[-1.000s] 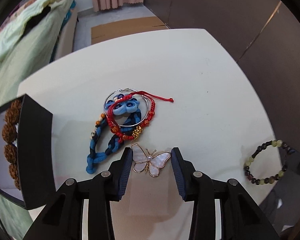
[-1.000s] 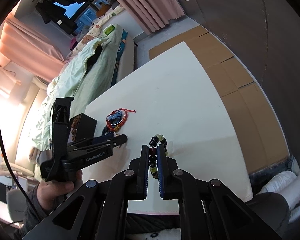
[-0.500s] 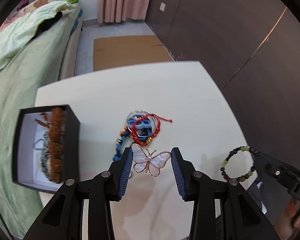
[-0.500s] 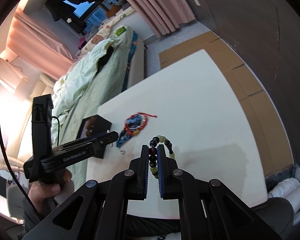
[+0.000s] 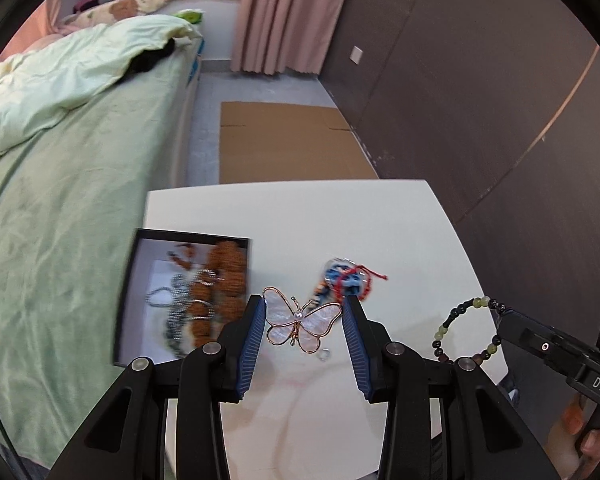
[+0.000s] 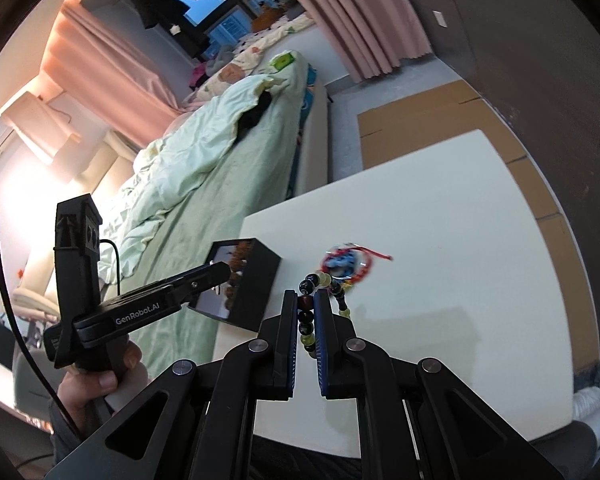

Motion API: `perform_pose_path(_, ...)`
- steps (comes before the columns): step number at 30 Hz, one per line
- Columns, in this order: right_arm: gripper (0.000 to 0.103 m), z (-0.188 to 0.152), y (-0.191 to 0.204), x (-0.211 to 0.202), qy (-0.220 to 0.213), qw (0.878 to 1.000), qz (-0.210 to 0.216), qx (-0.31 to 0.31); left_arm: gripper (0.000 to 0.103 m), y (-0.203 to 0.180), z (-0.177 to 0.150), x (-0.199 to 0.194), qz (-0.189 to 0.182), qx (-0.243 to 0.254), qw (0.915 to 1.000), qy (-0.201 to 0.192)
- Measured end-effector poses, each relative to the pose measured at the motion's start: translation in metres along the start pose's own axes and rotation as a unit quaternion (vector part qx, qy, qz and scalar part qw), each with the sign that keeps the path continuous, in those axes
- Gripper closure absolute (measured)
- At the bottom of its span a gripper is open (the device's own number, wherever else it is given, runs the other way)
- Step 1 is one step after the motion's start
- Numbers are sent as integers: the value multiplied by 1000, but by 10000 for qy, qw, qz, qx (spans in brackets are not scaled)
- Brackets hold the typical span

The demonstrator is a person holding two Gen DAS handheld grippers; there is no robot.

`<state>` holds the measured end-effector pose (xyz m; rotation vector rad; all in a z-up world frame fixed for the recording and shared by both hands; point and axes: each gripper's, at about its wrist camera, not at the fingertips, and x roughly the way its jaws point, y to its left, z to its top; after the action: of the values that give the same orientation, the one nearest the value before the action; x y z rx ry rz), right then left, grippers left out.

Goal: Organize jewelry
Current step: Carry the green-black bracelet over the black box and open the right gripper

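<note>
My left tongs (image 5: 303, 330) are squeezing a pink-and-gold butterfly pin with shiny shell wings (image 5: 299, 323). The blue pads press on both wing tips, and the pin hangs in the air over the white table (image 5: 340, 216), just beside the black open box with a white inside (image 5: 129, 288). The pin looks light and stiff, but I think its thin gold edge and little feelers could bend or snap. The wings look smooth, so it may slip. Holding it by the wide wing edges seems best, with a soft squeeze.

My right tongs (image 6: 306, 330) are almost closed on a bracelet of dark and pale green round beads (image 6: 324, 286). A few beads sit between the pads and the rest of the loop sticks out past the tips. It looks floppy and a bit heavier, so it may swing.

Both tongs point down at a slant, above the table. A tangle of red cord and blue braid bracelets (image 5: 346, 280) lies on the table past the pin.
</note>
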<state>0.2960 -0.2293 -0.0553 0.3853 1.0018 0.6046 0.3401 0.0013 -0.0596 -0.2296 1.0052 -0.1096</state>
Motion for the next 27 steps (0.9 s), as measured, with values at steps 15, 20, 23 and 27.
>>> perform_pose_path(15, 94, 18, 65, 37, 161, 9984, 297, -454, 61, 65, 5, -3, 66, -469, 9989, 3)
perform_pose_path(20, 94, 22, 77, 48, 240, 9978, 331, -521, 18, 83, 3, 3, 91, -792, 9968, 44)
perform_pose_path(23, 94, 24, 83, 55, 289, 9974, 361, -557, 12, 93, -1, -2, 3, -943, 9955, -107)
perform_pose_path(27, 94, 28, 93, 66, 378, 9966, 434, -582, 12, 108, -5, -10, 71, -1061, 9942, -189)
